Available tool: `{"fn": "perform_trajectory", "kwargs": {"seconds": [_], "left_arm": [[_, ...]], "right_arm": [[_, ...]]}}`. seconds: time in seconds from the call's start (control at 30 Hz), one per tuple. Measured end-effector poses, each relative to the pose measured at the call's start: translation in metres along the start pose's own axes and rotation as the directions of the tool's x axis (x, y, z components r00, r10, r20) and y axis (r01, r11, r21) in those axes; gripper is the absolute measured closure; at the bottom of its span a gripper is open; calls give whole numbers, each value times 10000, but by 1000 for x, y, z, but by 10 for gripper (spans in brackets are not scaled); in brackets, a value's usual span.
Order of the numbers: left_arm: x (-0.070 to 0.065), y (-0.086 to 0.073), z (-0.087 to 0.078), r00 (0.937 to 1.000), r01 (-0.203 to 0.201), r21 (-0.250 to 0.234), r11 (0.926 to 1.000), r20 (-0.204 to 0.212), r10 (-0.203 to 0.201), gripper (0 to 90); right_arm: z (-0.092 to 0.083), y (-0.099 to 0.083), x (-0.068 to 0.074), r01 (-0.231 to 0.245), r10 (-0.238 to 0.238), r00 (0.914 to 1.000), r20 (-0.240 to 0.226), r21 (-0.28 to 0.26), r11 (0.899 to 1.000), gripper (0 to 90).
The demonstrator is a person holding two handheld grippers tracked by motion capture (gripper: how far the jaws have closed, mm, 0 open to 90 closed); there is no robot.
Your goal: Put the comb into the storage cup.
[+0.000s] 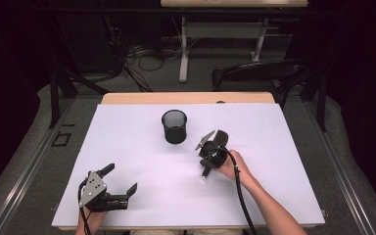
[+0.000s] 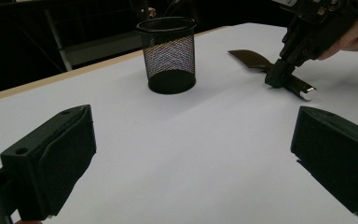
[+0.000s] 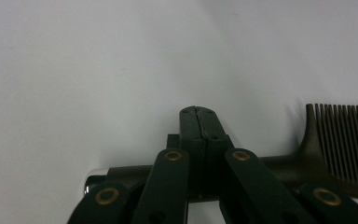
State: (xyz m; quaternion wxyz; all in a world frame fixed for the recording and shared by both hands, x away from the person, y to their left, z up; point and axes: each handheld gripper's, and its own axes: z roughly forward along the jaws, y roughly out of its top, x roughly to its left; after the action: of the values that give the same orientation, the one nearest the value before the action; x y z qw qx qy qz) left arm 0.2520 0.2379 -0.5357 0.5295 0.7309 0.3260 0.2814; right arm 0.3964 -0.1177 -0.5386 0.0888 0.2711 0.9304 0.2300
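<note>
A dark comb point(image 1: 221, 136) lies flat on the white table sheet point(image 1: 127, 142) right of centre, its silver-capped handle end pointing toward me. My right gripper point(image 1: 206, 171) points down at that handle. In the right gripper view its jaws point(image 3: 196, 112) are pressed together with only a thin seam between them, and the comb's point(image 3: 340, 144) handle crosses beneath them. From the left gripper view, the right gripper point(image 2: 277, 79) tip sits on the comb point(image 2: 251, 58) handle. My left gripper point(image 1: 122, 177) rests open near the front left corner, nothing between its jaws point(image 2: 191, 154).
A black mesh cup point(image 1: 175, 128) stands upright and empty behind the table's middle, also seen in the left gripper view point(image 2: 170, 56). Beyond the far edge are a black chair point(image 1: 259, 73), cables and another desk's legs.
</note>
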Motion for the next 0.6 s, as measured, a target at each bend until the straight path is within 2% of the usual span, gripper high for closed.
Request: {"fn": "perform_trajectory", "kwargs": {"seconds": [0.3, 0.43, 0.6], "left_arm": [[0, 0, 1, 10000, 26, -15, 10000, -18, -26, 2], [0, 0, 0, 10000, -4, -34, 10000, -41, 4, 2], [1, 0, -1, 10000, 34, -56, 10000, -36, -34, 2]], "right_arm": [[-5, -5, -1, 30, -26, 9999, -114, 290, 9996, 900], [-8, -7, -1, 147, -145, 9999, -49, 514, 9986, 900], [-11, -12, -3, 62, -66, 10000, 53, 653, 9978, 900]]}}
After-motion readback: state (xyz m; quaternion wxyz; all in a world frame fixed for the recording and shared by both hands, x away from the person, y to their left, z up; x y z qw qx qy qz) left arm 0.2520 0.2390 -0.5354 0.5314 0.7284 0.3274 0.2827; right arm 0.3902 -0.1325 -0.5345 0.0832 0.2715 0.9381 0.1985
